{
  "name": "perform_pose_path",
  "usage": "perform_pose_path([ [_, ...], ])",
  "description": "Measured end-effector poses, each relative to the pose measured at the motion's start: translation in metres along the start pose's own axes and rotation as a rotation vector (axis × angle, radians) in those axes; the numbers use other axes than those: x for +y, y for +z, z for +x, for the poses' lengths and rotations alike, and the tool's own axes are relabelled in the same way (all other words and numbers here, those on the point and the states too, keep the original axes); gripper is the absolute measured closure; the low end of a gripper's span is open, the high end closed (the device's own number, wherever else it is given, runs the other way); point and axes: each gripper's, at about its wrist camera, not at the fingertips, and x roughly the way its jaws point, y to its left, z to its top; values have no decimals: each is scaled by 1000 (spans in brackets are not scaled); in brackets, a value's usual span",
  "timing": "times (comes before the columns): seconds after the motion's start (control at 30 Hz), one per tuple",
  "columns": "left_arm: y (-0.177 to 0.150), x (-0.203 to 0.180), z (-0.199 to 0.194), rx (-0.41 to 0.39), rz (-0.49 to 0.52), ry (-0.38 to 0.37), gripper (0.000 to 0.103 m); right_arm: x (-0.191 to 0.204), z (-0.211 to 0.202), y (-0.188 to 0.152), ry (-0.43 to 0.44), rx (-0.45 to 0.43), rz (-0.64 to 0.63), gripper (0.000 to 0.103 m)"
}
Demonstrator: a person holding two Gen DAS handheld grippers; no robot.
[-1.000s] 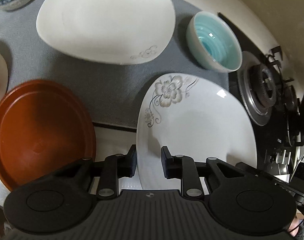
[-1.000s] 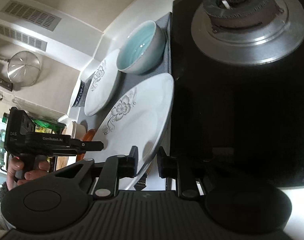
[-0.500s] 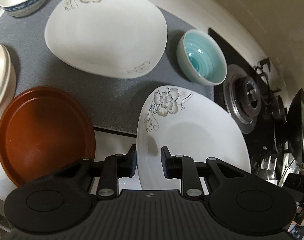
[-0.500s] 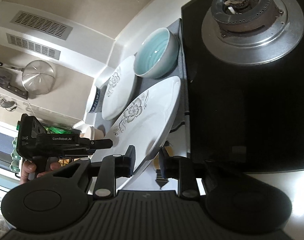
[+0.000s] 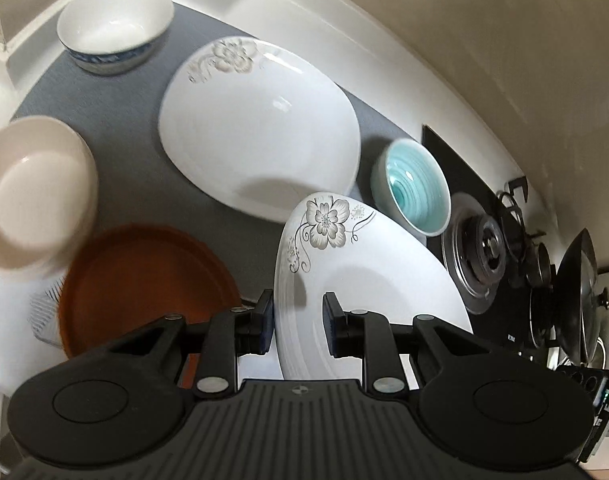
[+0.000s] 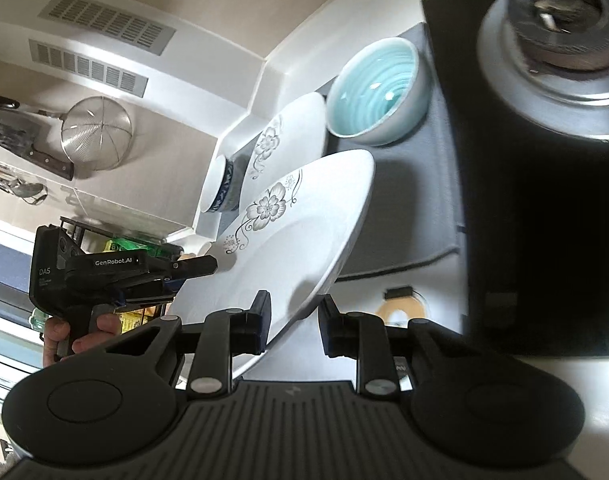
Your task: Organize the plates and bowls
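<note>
Both grippers hold one white flowered plate [image 5: 368, 280], lifted and tilted above the counter. My left gripper [image 5: 298, 322] is shut on its near rim. My right gripper [image 6: 294, 320] is shut on its opposite rim [image 6: 304, 248]. The left gripper also shows in the right wrist view [image 6: 200, 266]. A second, larger flowered plate [image 5: 260, 132] lies on the grey mat [image 5: 116, 120]. A teal bowl [image 5: 412, 186] stands right of it, a blue-rimmed white bowl [image 5: 112, 28] at the back left, a cream bowl [image 5: 32, 192] at the left and a brown plate [image 5: 144, 284] below it.
A black gas hob with a burner [image 5: 484, 252] lies right of the mat, with a pan lid [image 5: 584, 292] further right. A strainer [image 6: 96, 132] and a knife [image 6: 32, 148] hang on the wall. A dish rack [image 6: 116, 240] stands behind the left gripper.
The held plate has risen higher off the counter with both grippers. The left camera has pulled up and back, so more of the mat and the bowls show.
</note>
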Motion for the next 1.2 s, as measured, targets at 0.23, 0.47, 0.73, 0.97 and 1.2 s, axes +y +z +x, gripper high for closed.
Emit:
perform_pose_path([
  [0.23, 36, 35, 0, 14, -23, -43, 78, 33, 32, 26, -70, 13, -45, 75],
  [0.47, 75, 65, 1, 29, 20, -80, 78, 57, 68, 35, -121, -2, -59, 76],
  [0.73, 113, 90, 24, 84, 63, -95, 78, 60, 108, 35, -174, -61, -11, 76],
  [0.97, 129, 97, 37, 94, 110, -60, 73, 72, 130, 36, -237, -68, -65, 76],
  [1.2, 140, 101, 51, 139, 117, -54, 73, 69, 138, 44, -285, -91, -43, 78],
])
